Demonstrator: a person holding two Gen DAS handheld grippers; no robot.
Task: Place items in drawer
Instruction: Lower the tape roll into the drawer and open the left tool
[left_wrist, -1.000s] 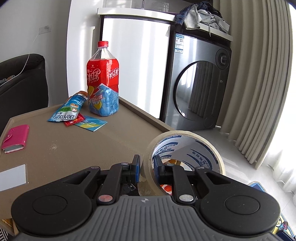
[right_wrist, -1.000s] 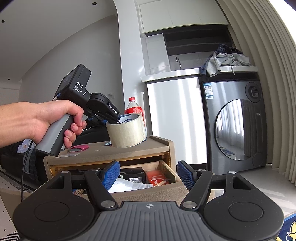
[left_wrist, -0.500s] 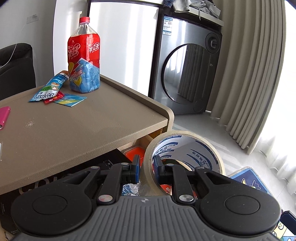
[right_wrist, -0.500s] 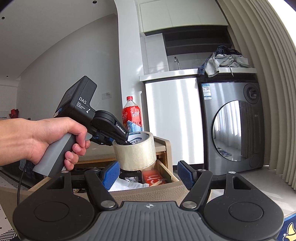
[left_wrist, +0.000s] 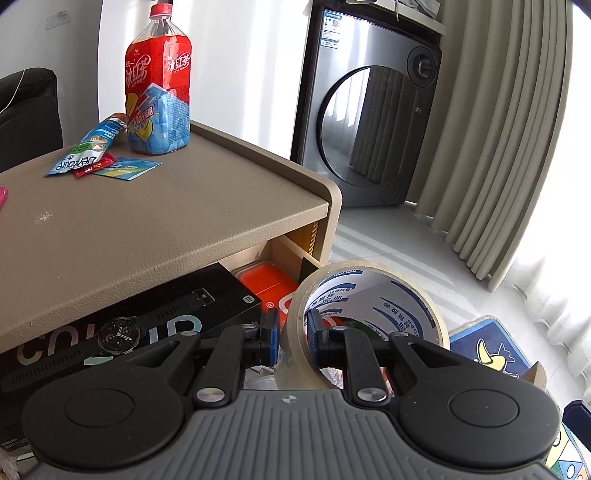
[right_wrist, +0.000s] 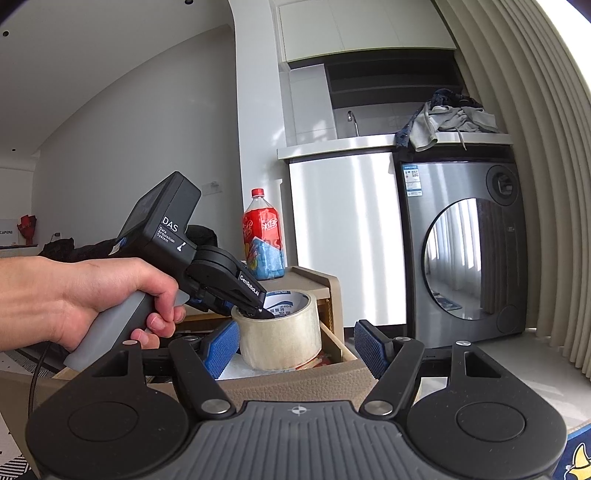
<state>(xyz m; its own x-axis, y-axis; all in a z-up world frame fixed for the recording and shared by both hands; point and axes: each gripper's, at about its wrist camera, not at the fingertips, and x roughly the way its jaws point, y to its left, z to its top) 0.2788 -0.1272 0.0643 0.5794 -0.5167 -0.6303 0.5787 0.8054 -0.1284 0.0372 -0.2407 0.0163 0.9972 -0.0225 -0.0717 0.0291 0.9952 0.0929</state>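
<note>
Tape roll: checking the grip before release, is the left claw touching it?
Touching. The left wrist view shows the left claw pinching the tape roll's wall, one pad outside, one inside.

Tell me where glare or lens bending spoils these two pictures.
Left wrist view: daylight washes out the floor past the curtain; the cabinet top edge bows. Right wrist view: the curtain curves strongly; the tape roll stays sharp.
</note>
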